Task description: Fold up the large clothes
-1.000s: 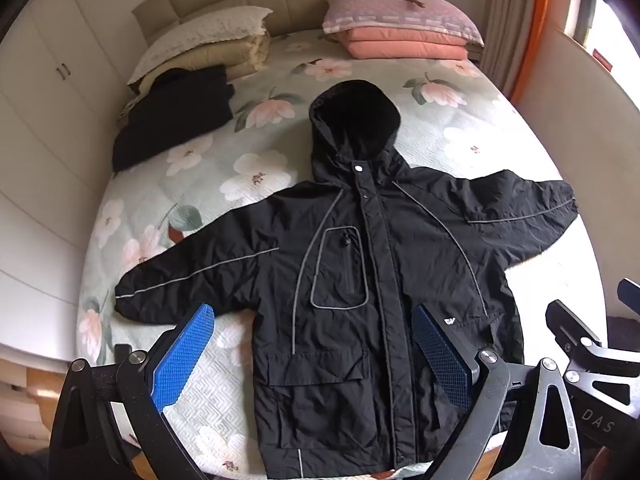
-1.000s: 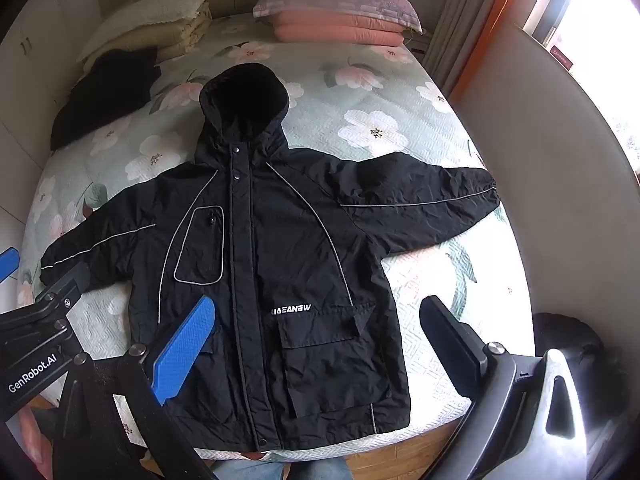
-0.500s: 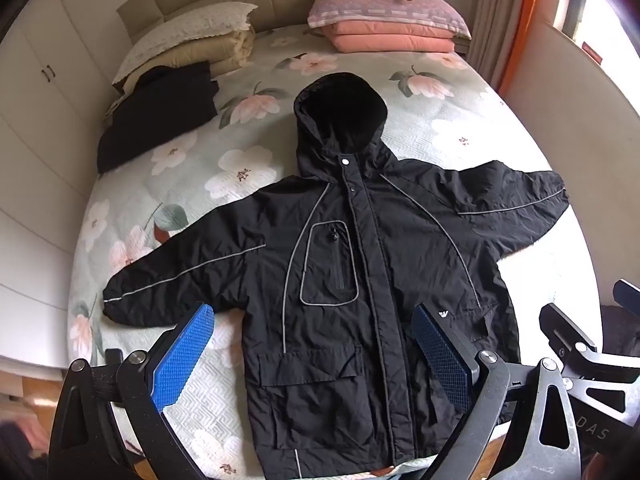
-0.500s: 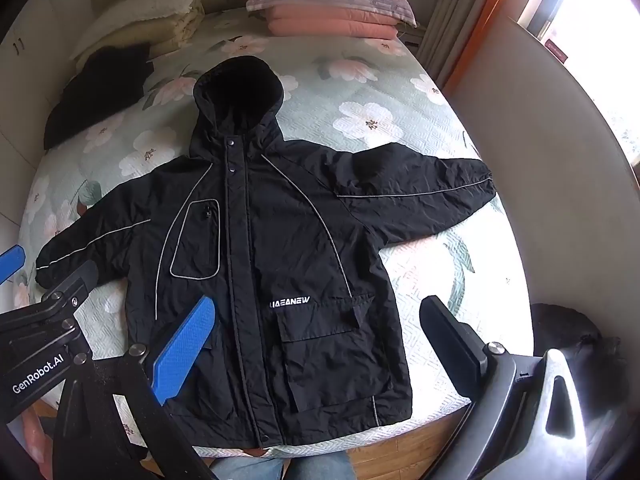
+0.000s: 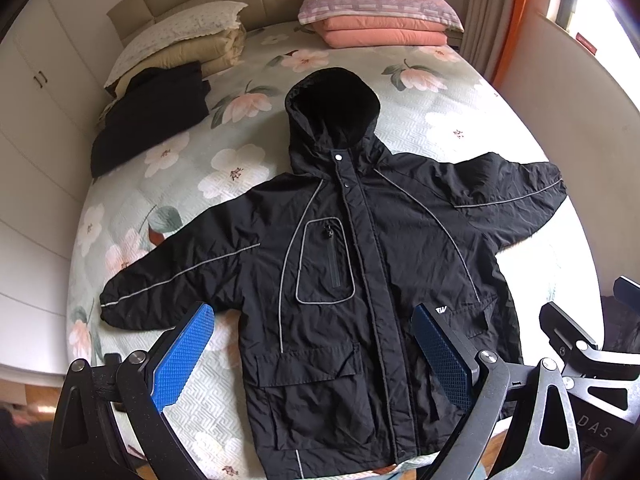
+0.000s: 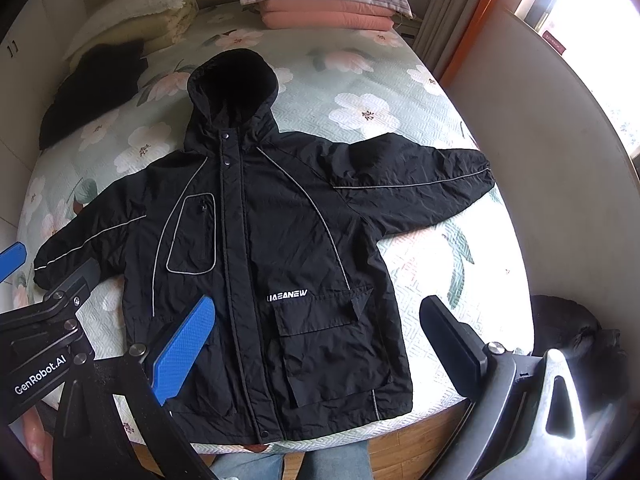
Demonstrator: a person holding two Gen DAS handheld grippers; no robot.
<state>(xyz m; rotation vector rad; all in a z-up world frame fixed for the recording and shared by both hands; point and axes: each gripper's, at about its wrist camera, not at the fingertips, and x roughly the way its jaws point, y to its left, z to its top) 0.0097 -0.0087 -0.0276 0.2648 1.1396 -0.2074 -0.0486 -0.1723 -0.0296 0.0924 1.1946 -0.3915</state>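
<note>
A black hooded jacket (image 5: 344, 264) lies flat and face up on the bed, zipped, both sleeves spread out, hood toward the headboard. It also shows in the right wrist view (image 6: 256, 240). My left gripper (image 5: 316, 344) is open and empty, held above the jacket's lower left half. My right gripper (image 6: 320, 332) is open and empty, above the jacket's lower right pocket. Neither touches the cloth.
The bed has a floral quilt (image 5: 224, 168). A folded black garment (image 5: 152, 112) and cream bedding (image 5: 180, 44) lie at the back left, pink pillows (image 5: 380, 20) at the back right. A wall (image 6: 540, 160) runs along the bed's right side. A dark object (image 6: 576, 340) lies on the floor.
Both grippers have drifted slightly, so the jacket sits a little lower and more central in the views. The jacket has not moved. Both grippers stay open.
</note>
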